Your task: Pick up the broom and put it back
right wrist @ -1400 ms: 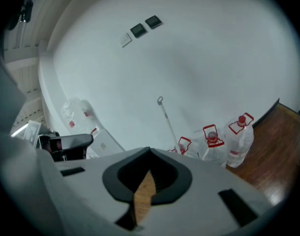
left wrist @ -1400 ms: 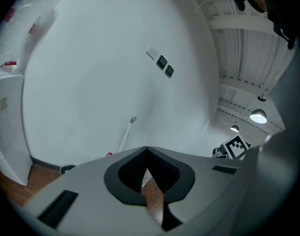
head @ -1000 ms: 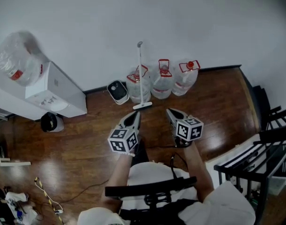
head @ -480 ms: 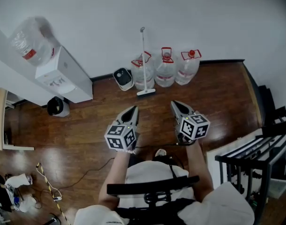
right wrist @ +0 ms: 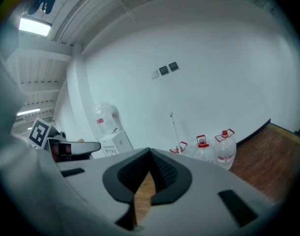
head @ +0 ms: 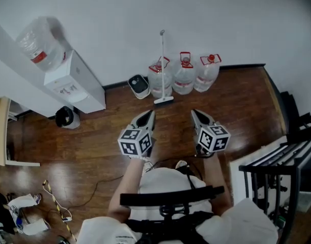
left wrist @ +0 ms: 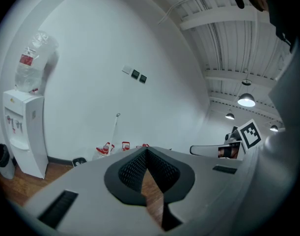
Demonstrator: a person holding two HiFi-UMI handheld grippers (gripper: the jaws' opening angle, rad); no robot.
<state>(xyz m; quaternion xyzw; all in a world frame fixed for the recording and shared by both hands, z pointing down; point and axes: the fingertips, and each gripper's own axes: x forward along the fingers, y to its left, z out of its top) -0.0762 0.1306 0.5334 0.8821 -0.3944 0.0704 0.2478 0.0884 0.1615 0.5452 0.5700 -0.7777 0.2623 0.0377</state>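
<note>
Left tool [head: 149, 114] is sitting clenched with nothing in it. In the left gripper view its jaw tips are meeting and only floor is showing through the gap behind them. Right tool [head: 195, 114] is doing the same: pinched together, empty, touching nothing. Both are hovering side by side in front of the person, aiming toward the far wall [head: 206, 19], tipped slightly down.

The broom [head: 163, 67] is standing near-upright against that wall, its head resting on the wood floor [head: 236, 100], tucked just beside the row of water jugs [head: 185, 80] and right of the water dispenser [head: 76, 85]. It is well apart from both tools.

Handling guess: it is looking light, with a thin stiff pole that is probably smooth, so it may be slipping or swinging if pinched loosely. The head end is making it bottom-heavy.

The best hold is looking like the bare pole around mid-height or a bit above, clear of the jugs. Either tool needs opening before closing around the pole. A second hold lower down would be stopping it pivoting.

The broom is already looking put away, leaning where it would be stored.
</note>
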